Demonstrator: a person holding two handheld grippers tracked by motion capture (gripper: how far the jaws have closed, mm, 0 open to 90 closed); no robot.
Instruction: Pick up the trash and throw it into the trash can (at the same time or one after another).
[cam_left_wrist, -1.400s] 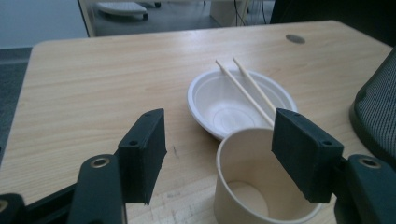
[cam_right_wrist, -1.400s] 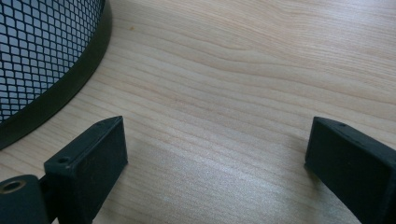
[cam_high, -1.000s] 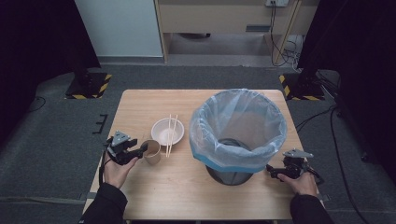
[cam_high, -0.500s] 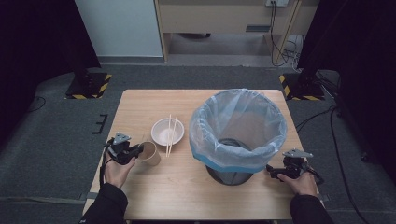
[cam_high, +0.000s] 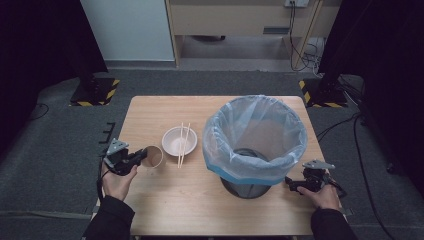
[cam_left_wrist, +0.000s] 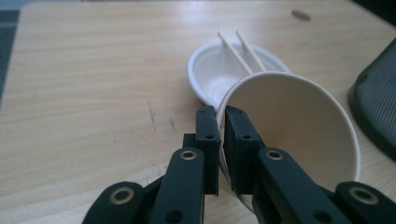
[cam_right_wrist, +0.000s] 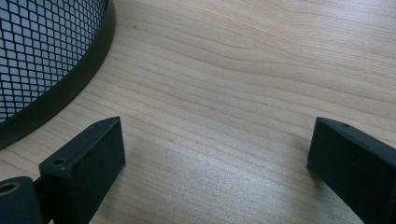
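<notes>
A brown paper cup (cam_high: 153, 156) (cam_left_wrist: 299, 130) is tipped on its side at the table's left, mouth toward me. My left gripper (cam_high: 138, 158) (cam_left_wrist: 222, 126) is shut on its rim. Just beyond it sits a white bowl (cam_high: 176, 142) (cam_left_wrist: 210, 74) with two chopsticks (cam_high: 183, 144) (cam_left_wrist: 238, 49) laid across it. A black mesh bin (cam_high: 250, 186) (cam_right_wrist: 42, 56) lined with a pale blue bag (cam_high: 255, 137) stands right of centre. My right gripper (cam_high: 292, 184) (cam_right_wrist: 217, 154) rests on the table beside the bin's base, open, with bare wood between its jaws.
The wooden table (cam_high: 200, 200) has free room in front of the bowl and along the far edge. The bin's base (cam_left_wrist: 373, 107) is close to the cup's right side. Grey floor and black stands surround the table.
The left gripper has tipped the cup over and lifted it slightly, so its mouth now faces sideways. The right gripper has stayed put.
</notes>
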